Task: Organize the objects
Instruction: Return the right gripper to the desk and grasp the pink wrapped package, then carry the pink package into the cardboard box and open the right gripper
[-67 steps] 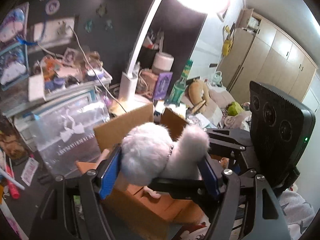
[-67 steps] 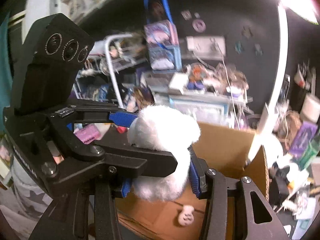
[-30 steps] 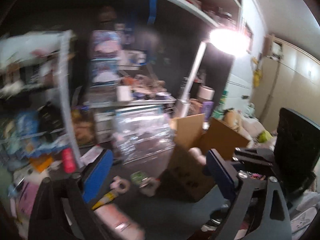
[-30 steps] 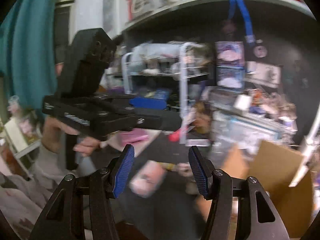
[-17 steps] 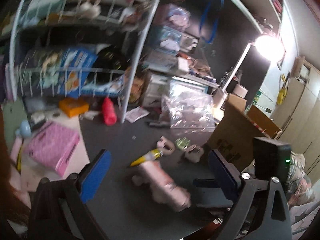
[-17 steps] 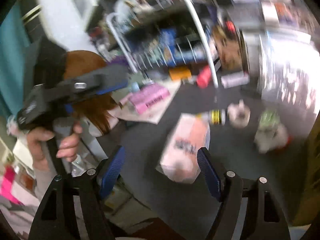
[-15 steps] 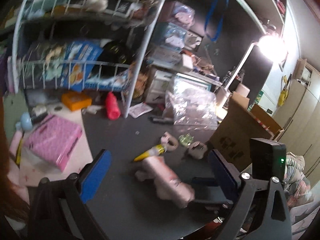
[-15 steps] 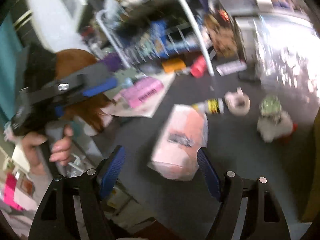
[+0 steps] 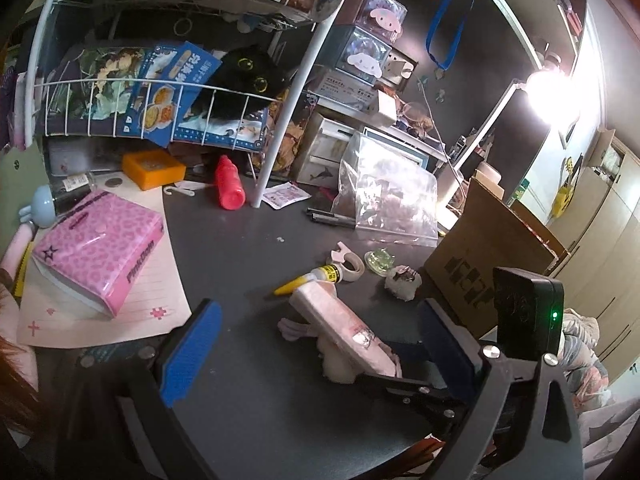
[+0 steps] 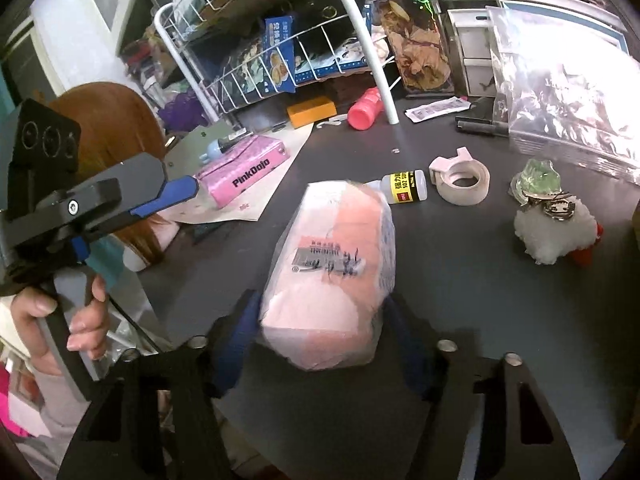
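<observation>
Cardboard box (image 9: 492, 256) is standing at the tabletop (image 9: 248, 256) edge. Right gripper (image 10: 320, 328) is straddling the pink bagged plush (image 10: 332, 264), its 2 fingers seemingly touching the slippery wrap; squeezing centrally should prevent slipping. Left gripper (image 9: 316, 348) is hovering apart, empty.

Item: pink plush in a clear plastic bag (image 10: 332, 268)
Label: printed sticker faces up
Place: dark desk (image 10: 480, 300), lying lengthwise
</observation>
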The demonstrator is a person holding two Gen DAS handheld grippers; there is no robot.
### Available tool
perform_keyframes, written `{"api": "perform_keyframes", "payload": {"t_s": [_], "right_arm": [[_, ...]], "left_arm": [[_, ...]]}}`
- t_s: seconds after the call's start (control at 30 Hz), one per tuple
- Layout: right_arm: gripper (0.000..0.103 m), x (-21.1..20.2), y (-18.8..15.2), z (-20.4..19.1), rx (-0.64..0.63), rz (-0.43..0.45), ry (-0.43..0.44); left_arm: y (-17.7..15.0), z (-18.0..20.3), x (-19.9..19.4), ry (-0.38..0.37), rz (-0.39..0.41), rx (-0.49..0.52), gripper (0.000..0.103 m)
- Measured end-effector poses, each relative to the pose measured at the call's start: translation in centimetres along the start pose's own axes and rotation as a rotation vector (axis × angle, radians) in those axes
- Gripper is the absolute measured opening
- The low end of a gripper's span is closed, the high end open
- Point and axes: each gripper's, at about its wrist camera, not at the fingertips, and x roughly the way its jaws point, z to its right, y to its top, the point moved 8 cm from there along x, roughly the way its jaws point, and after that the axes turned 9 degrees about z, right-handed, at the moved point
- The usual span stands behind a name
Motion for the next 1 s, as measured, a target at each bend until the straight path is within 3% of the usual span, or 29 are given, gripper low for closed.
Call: {"api": "perform_keyframes", "payload": {"t_s": [0.23, 0.6, 0.8, 1.0], "right_arm": [[0.039, -0.3, -0.1, 0.1, -0.017, 0.010, -0.003], [0.037, -3.0, 1.5, -0.6, -0.123, 0.066, -0.004], [0.037, -5.5, 3.8, -2.5, -0.255, 0.092, 0.012], [0.037, -8.6, 6.5, -3.6, -0.366, 0.123, -0.005]], "left_arm": [[-0.2, 0.9, 0.5, -0.020, -0.017, 0.013, 0.097], [0.0, 4.0, 2.8, -0.069, -0.057, 0.051, 0.097], [2.0, 7.0, 2.9, -0.119, -0.026, 0.090, 0.096], [4.5, 9.7, 2.7, -0.138, 0.011, 0.142, 0.084]]}}
